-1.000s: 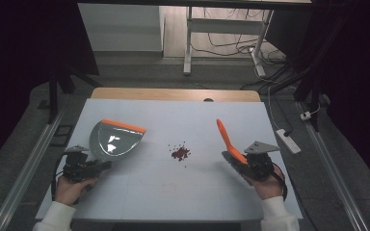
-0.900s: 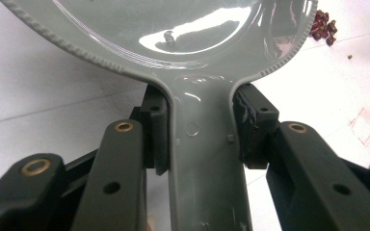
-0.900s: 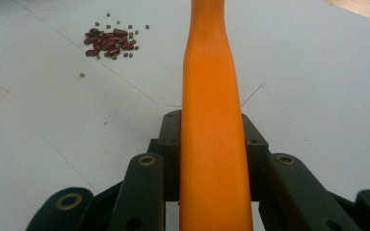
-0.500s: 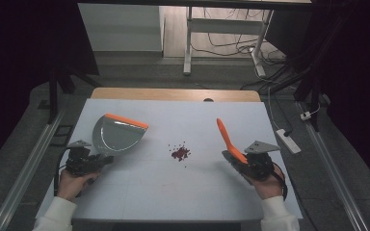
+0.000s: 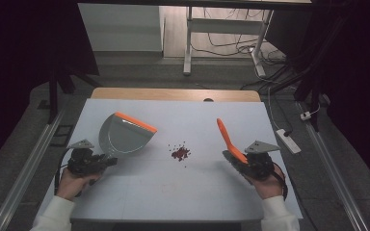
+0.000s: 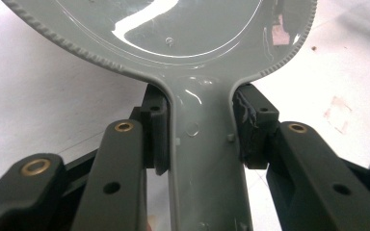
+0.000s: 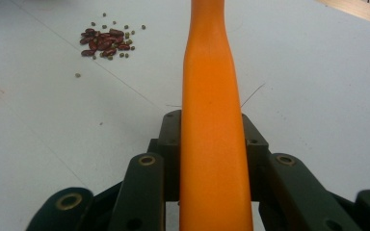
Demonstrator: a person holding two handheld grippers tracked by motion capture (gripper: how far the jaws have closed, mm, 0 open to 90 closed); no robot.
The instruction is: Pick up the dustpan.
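Sweep-up is being set up: left gripper point(image 5: 107, 160) grasps the grey dustpan point(image 5: 124, 136), right gripper point(image 5: 236, 161) clamps the orange brush handle point(image 5: 226, 138). Next, I judge, brush the beans point(image 5: 179, 153) left into the pan.

Grey dustpan point(image 5: 120, 137), orange brush point(image 5: 229, 139)

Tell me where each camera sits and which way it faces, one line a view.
High view: above the person's side, facing forward and down on the white table; both hands and sleeves show.
Left gripper view: rides the left gripper, looking along jaws clamped on the grey dustpan.
Right gripper view: rides the right gripper, looking along the orange brush handle.
Shared: high and right gripper views both show the beans.
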